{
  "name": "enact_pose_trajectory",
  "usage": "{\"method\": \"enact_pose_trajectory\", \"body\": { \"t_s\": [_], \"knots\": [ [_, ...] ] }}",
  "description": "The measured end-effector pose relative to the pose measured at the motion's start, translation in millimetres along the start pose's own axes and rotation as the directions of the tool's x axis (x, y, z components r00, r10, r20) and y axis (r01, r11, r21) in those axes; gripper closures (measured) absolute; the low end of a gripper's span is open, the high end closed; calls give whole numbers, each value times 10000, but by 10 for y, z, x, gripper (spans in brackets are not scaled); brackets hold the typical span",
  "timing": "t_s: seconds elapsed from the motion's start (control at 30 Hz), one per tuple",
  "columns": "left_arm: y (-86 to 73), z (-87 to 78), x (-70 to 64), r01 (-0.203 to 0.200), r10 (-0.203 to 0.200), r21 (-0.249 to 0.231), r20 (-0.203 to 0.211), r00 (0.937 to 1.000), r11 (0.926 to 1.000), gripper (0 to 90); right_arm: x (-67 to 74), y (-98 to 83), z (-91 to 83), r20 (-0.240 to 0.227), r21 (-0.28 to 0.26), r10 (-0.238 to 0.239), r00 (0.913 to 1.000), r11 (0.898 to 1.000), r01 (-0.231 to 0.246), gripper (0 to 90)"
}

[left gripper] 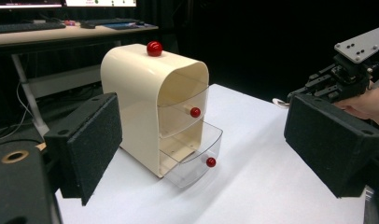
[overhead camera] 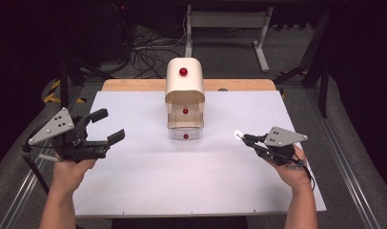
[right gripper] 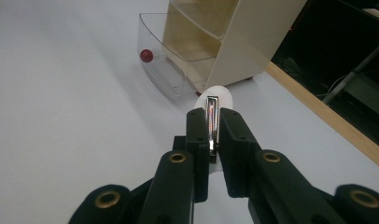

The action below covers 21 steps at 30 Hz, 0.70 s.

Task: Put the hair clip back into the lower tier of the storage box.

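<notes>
Right hand-held gripper (right gripper: 211, 122) clamps 1 clip (right gripper: 212, 116); cabinet (overhead camera: 184, 93) w/ 2 drawers, 3 knobs.

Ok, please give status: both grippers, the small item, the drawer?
Left gripper open, empty. Right gripper shut on small white and metal item. Bottom drawer pulled open, path to it clear.

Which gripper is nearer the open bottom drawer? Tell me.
Right, though only slightly. The right gripper, shut on a white-headed tool, sits right of the drawer. The left gripper, open, sits farther off to its left.
</notes>
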<state>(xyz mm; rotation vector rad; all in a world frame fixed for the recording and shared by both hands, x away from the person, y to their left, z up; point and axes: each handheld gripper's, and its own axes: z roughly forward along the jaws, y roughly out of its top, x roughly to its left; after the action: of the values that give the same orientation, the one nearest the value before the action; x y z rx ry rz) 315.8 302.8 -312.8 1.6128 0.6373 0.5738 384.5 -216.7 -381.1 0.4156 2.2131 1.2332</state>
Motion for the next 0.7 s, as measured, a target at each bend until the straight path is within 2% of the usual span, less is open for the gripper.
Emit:
{"method": "enact_pose_trajectory", "body": {
  "t_s": [0.43,0.7],
  "knots": [
    [3,-3,-2,23,-23,-64,23,10000,10000,118,89,115,75,225,-174,-424,9988,9989,428,832],
    [9,-1,-17,36,-36,-103,47,10000,9999,118,113,148,100,465,-322,-470,9978,9983,486,832]
  ]
}}
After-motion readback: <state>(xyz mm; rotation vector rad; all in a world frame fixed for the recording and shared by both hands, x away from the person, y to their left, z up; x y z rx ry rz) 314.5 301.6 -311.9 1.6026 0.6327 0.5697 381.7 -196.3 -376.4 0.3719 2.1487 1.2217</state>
